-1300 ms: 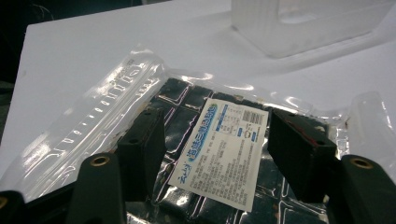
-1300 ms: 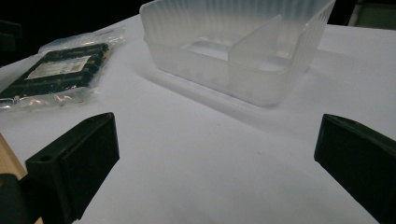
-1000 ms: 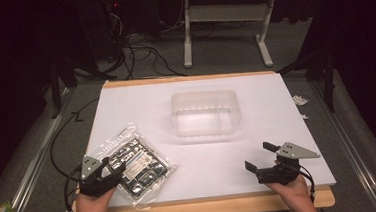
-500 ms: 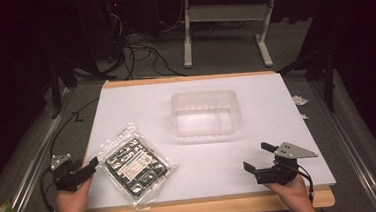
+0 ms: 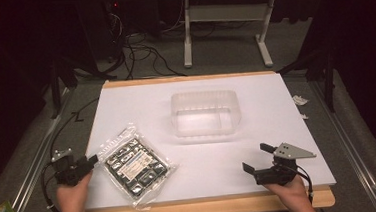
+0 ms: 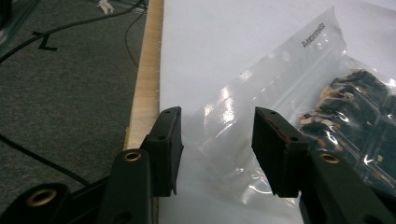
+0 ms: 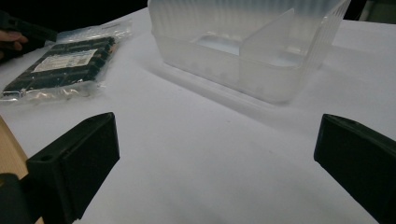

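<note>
Left claw point(image 6: 217, 149) half-closed, closing on the bag point(image 5: 135, 165) corner at 9 o'clock (pads not touching yet). Right claw point(image 5: 260, 157) released, idle at 5 o'clock, so the bin point(image 5: 205, 113) stays reachable.

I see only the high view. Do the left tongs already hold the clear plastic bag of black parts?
Observer: Not yet. The left tongs have just been closing, but the clear plastic bag of black parts only has its edge between the jaws, unpressed.
Operator: Is the translucent plastic container divided?
Observer: Yes, the translucent plastic container has one partition inside.
Operator: And the right tongs?
Observer: The right tongs are wide open, with nothing between them.
</note>
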Demonstrator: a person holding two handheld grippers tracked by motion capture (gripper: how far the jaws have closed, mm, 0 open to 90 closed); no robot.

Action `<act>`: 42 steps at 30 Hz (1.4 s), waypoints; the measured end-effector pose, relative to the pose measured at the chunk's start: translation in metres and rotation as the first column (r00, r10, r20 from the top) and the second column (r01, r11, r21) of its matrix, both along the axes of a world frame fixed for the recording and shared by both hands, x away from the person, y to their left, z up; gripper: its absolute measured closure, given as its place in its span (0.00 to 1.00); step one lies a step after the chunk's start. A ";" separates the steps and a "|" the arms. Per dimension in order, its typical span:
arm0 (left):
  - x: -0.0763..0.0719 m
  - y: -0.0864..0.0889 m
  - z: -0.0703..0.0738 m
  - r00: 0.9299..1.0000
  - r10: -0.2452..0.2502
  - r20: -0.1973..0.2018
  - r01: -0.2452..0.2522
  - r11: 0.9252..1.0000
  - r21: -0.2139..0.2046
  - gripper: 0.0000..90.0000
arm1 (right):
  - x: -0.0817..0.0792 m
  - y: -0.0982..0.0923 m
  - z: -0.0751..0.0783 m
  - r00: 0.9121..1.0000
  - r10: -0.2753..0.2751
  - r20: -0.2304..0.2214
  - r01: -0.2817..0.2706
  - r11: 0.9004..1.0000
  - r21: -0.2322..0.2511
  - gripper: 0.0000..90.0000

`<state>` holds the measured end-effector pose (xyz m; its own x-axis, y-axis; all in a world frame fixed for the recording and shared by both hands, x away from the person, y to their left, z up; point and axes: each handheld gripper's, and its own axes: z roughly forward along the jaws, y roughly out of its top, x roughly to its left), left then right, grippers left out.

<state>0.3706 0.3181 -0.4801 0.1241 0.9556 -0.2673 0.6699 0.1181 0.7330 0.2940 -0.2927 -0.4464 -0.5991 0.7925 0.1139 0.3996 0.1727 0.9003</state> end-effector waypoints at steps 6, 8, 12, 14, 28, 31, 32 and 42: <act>-0.003 -0.002 0.000 0.999 -0.040 0.017 0.040 0.999 -0.007 0.75 | 0.000 0.000 0.000 1.000 -0.003 0.001 0.003 1.000 0.001 0.00; -0.003 -0.005 0.000 0.998 -0.061 0.019 0.060 0.998 0.010 0.80 | 0.000 -0.001 0.000 1.000 -0.004 0.000 0.004 1.000 0.002 0.00; -0.006 -0.010 0.001 0.995 -0.094 0.039 0.093 0.995 0.032 0.91 | 0.000 -0.001 0.000 1.000 -0.001 0.005 0.001 1.000 0.001 0.00; -0.006 -0.011 0.001 0.994 -0.103 0.043 0.101 0.994 0.036 0.93 | 0.000 -0.001 0.000 1.000 -0.002 0.005 0.002 1.000 0.001 0.00; -0.026 -0.027 0.032 0.970 -0.114 0.214 0.099 0.992 0.082 1.00 | -0.001 -0.002 0.002 1.000 -0.010 0.011 0.010 1.000 0.008 0.01; -0.032 -0.031 0.043 0.959 -0.124 0.254 0.105 0.991 0.085 1.00 | -0.001 -0.002 0.002 1.000 -0.011 0.014 0.011 1.000 0.007 0.01; -0.033 -0.032 0.046 0.956 -0.128 0.265 0.107 0.990 0.092 1.00 | -0.001 -0.002 0.002 1.000 -0.012 0.014 0.011 1.000 0.007 0.01; -0.046 -0.051 0.073 0.915 -0.139 0.378 0.108 0.989 0.101 1.00 | -0.001 -0.001 0.002 1.000 -0.011 0.019 0.011 1.000 0.008 0.01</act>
